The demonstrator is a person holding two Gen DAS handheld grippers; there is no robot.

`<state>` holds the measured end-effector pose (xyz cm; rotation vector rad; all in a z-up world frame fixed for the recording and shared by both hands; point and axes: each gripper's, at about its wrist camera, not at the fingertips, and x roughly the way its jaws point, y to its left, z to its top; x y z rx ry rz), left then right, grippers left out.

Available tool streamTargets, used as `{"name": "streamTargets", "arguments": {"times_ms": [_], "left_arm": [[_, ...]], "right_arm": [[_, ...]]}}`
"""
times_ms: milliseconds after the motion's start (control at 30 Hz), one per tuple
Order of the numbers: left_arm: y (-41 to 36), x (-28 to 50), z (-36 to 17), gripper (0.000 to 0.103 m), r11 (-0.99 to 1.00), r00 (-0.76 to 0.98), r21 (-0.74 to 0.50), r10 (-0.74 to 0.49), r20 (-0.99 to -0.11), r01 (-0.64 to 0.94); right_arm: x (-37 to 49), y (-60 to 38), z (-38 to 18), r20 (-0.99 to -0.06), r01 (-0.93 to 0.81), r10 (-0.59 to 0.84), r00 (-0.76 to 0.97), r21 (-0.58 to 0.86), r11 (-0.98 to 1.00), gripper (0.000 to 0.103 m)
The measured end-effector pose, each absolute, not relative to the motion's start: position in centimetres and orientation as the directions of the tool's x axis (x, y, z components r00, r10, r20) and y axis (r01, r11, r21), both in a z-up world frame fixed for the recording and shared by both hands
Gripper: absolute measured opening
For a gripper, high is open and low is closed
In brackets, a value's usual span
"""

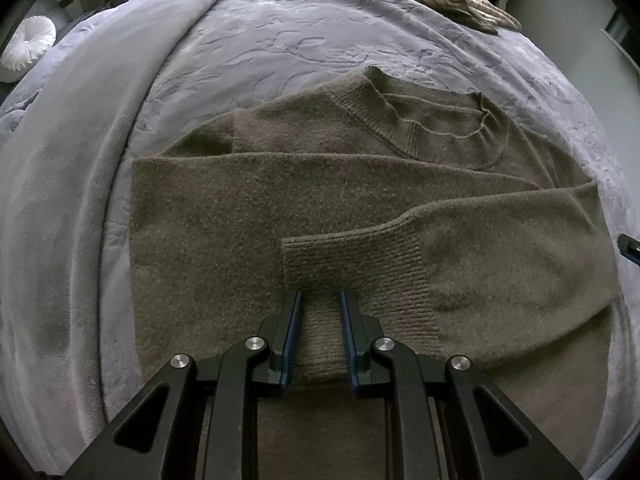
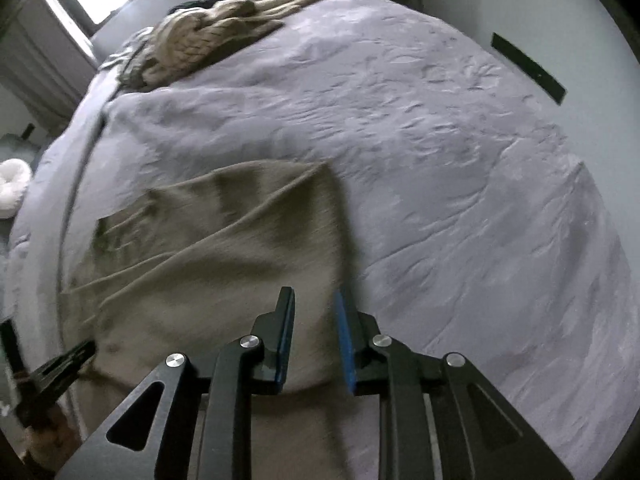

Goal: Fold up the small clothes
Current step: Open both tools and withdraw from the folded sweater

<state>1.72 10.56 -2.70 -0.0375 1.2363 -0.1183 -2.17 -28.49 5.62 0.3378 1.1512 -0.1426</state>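
**Olive sweater half folded on the grey bed**

Black left gripper point(image 1: 320, 300) sits nearest the left wrist camera, its blue-padded fingers point(image 1: 294, 320) pinching the ribbed cuff point(image 1: 352, 276) of an olive-brown knitted sweater point(image 1: 248, 200). That sweater lies flat on a grey embossed bedspread point(image 1: 280, 40), collar point(image 1: 436, 120) pointing away, sleeve folded crosswise. No writing shows.

From the right wrist, the black right gripper point(image 2: 316, 304) has its fingers narrowly apart over the blurred sweater's edge point(image 2: 312, 320); whether they grip it I cannot tell.
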Motion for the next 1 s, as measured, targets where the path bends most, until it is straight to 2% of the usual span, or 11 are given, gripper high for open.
{"name": "streamTargets", "arguments": {"times_ms": [200, 367, 567, 633, 700, 767, 1000], "left_arm": [[10.2, 1.7, -2.6, 0.02, 0.994, 0.323, -0.078, -0.1, -0.941, 0.08], [10.4, 1.5, -2.6, 0.021, 0.994, 0.319, -0.076, -0.098, -0.943, 0.079], [10.9, 1.4, -2.6, 0.021, 0.994, 0.306, -0.089, -0.106, -0.946, 0.067], [11.0, 1.3, -2.6, 0.021, 0.993, 0.304, -0.098, -0.112, -0.946, 0.061], [11.3, 1.1, -2.6, 0.021, 0.993, 0.301, -0.109, -0.12, -0.946, 0.054], [11.6, 0.9, -2.6, 0.021, 0.992, 0.298, -0.12, -0.128, -0.946, 0.046], [11.8, -0.3, -2.2, 0.021, 0.995, 0.302, -0.083, -0.094, -0.949, 0.048]], "right_arm": [[-2.8, -24.3, 3.7, -0.923, 0.222, 0.144, 0.355, 0.233, 0.947, 0.023], [-3.3, -24.3, 0.2, -0.948, 0.271, 0.164, 0.272, 0.239, 0.932, 0.023], [-3.7, -24.5, 0.8, -0.943, 0.303, 0.182, 0.279, 0.266, 0.915, 0.024], [-3.9, -24.3, 1.1, -0.941, 0.302, 0.187, 0.283, 0.272, 0.914, 0.028], [-4.2, -24.2, 1.5, -0.935, 0.305, 0.203, 0.291, 0.291, 0.907, 0.039], [-4.6, -23.9, 1.8, -0.93, 0.303, 0.215, 0.299, 0.306, 0.902, 0.043], [-5.5, -22.2, 1.7, -0.927, 0.287, 0.245, 0.285, 0.326, 0.901, 0.044]]}}
